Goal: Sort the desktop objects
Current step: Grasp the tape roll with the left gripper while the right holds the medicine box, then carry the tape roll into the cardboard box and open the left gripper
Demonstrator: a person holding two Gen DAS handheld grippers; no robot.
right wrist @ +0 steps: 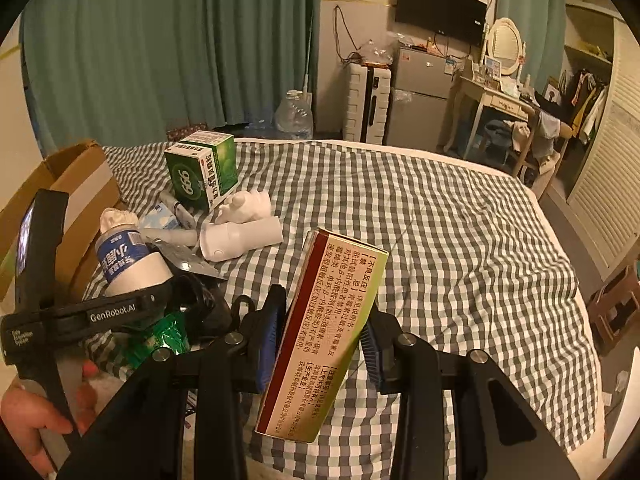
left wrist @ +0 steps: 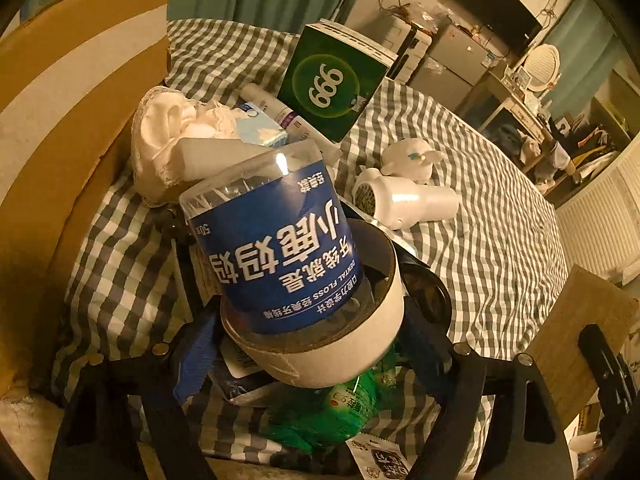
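Note:
A clear dental floss jar (left wrist: pixel 276 248) with a blue label stands tilted inside a white tape roll (left wrist: pixel 360 344). Both rest on a pile of small items. My left gripper (left wrist: pixel 314 332) is open around the roll, and its blue pads (left wrist: pixel 196 356) sit close to the roll's sides. In the right wrist view the same jar (right wrist: pixel 118 260) shows at the left, above a hand (right wrist: pixel 36 412) on the left tool. My right gripper (right wrist: pixel 320 350) is shut on a gold and red medicine box (right wrist: pixel 332 320), held upright over the checked cloth (right wrist: pixel 440 240).
An open cardboard box (left wrist: pixel 80 100) stands at the left. Behind the jar lie a white cloth (left wrist: pixel 168 140), a blue tissue pack (left wrist: pixel 260 128), a green 999 box (left wrist: pixel 332 84), a white figurine (left wrist: pixel 412 160) and a white handheld fan (left wrist: pixel 404 200). A green packet (left wrist: pixel 320 412) lies under the roll.

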